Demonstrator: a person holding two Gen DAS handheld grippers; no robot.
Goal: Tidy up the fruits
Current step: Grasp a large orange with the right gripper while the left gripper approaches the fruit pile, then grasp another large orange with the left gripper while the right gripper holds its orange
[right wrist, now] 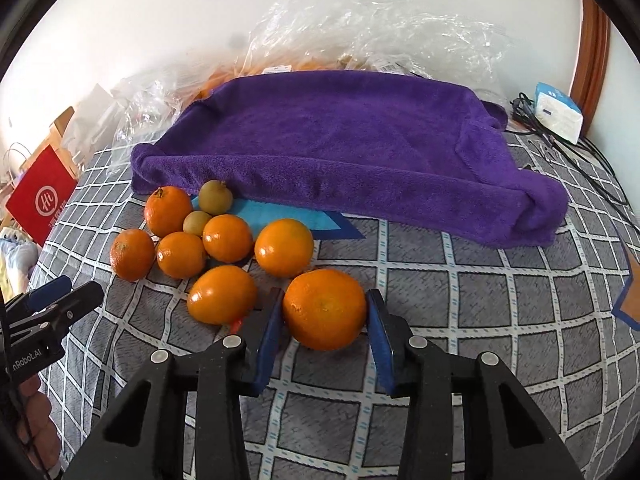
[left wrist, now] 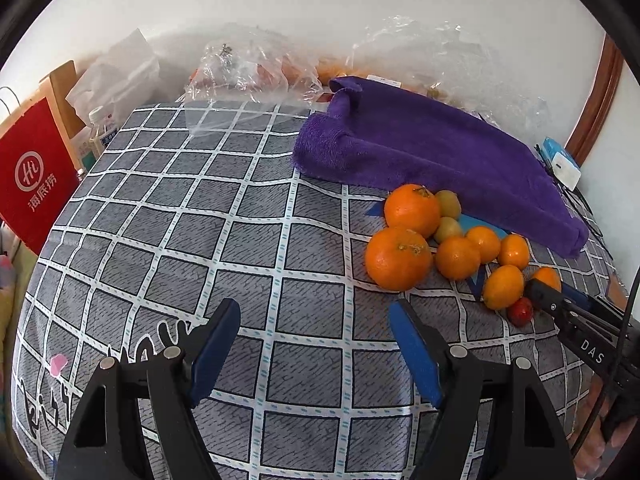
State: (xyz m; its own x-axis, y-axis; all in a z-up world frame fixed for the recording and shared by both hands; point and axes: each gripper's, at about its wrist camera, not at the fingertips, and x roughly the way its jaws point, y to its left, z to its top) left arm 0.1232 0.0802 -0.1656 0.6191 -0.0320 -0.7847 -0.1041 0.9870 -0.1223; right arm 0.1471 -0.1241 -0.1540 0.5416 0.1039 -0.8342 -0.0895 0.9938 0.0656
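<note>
A cluster of several oranges [right wrist: 224,238] and two small green-brown fruits [right wrist: 216,197] lies on the checked tablecloth [right wrist: 480,300], just in front of a spread purple towel [right wrist: 340,140]. My right gripper [right wrist: 324,296] is down at the cluster's near right end. Its blue pads touch both sides of the large orange [right wrist: 325,309], which rests on the cloth. The left wrist view shows the same cluster [left wrist: 412,210] with a small red fruit [left wrist: 520,311] beside the right gripper's fingers [left wrist: 552,300]. My left gripper [left wrist: 314,306] hangs open over bare cloth, left of the fruit, with nothing between its fingers.
Crumpled clear plastic bags [right wrist: 360,28] with more fruit line the wall behind the towel. A red paper bag [left wrist: 28,176] and a bottle [left wrist: 100,124] stand off the table's left side. A white-blue box [right wrist: 558,110] and black cables [right wrist: 580,160] lie at the right.
</note>
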